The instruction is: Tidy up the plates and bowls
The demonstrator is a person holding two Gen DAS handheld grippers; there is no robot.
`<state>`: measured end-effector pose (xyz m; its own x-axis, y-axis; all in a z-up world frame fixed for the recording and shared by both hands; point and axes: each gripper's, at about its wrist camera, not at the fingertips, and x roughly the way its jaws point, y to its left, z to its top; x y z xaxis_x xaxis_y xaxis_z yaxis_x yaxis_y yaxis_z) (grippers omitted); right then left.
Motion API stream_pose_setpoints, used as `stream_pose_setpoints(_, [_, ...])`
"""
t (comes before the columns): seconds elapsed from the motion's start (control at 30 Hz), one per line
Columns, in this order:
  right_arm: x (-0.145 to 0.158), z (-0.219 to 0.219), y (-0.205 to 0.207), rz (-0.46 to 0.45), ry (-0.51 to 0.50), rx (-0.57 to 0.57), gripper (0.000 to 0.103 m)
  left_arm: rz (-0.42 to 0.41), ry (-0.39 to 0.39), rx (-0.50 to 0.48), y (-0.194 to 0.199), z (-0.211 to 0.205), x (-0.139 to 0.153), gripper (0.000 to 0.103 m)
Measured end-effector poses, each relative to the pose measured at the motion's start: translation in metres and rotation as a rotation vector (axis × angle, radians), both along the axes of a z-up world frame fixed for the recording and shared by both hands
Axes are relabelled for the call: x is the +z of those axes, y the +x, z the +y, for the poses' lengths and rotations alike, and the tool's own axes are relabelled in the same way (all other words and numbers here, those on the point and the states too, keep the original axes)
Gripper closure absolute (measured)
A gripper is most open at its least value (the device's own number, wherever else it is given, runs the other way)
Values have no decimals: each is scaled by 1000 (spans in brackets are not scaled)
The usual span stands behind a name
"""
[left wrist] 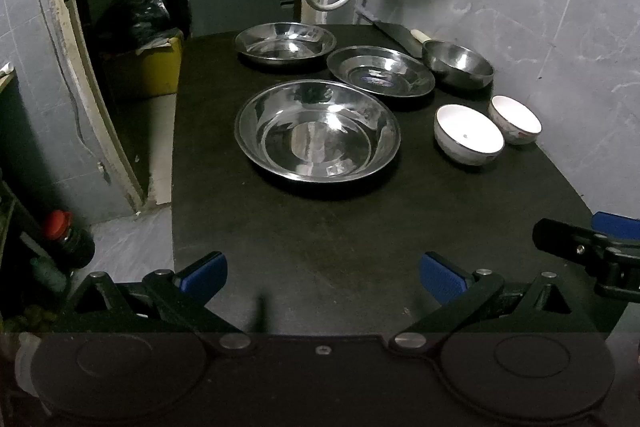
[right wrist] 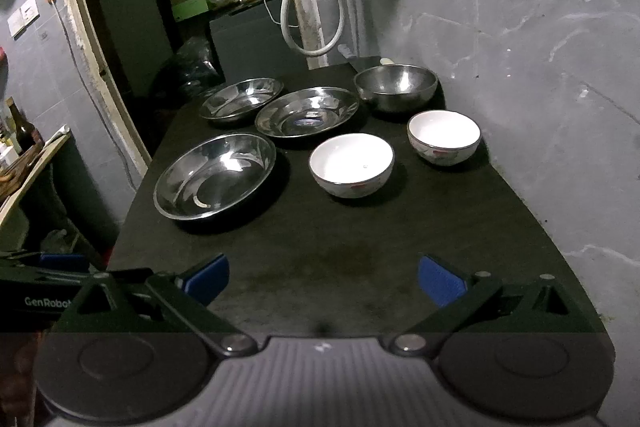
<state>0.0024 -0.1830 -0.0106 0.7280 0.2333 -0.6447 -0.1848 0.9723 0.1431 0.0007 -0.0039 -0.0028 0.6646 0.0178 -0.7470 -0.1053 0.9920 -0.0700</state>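
On the black table (left wrist: 320, 235) stand three steel plates: a large near one (left wrist: 317, 133) (right wrist: 215, 181), a middle one with a blue label (left wrist: 381, 71) (right wrist: 307, 111), and a far left one (left wrist: 285, 42) (right wrist: 241, 99). A steel bowl (left wrist: 458, 63) (right wrist: 395, 85) stands at the back right. Two white bowls sit near the wall: the nearer (left wrist: 469, 133) (right wrist: 351, 163) and the farther (left wrist: 515, 119) (right wrist: 443, 136). My left gripper (left wrist: 323, 277) is open and empty over the near table edge. My right gripper (right wrist: 323, 277) is open and empty, also short of the dishes.
A knife with a pale handle (left wrist: 400, 34) lies at the table's far end. A grey wall (right wrist: 540, 67) runs along the right. A yellow bin (left wrist: 154, 65) and a doorway are to the left. A red-capped bottle (left wrist: 66, 239) stands low left.
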Motion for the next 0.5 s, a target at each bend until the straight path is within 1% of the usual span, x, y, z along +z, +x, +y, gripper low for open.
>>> stream_pose_setpoints(0.5, [1,-5,9,15,-7,31,0,27,-13,25,9,-4,-3,1])
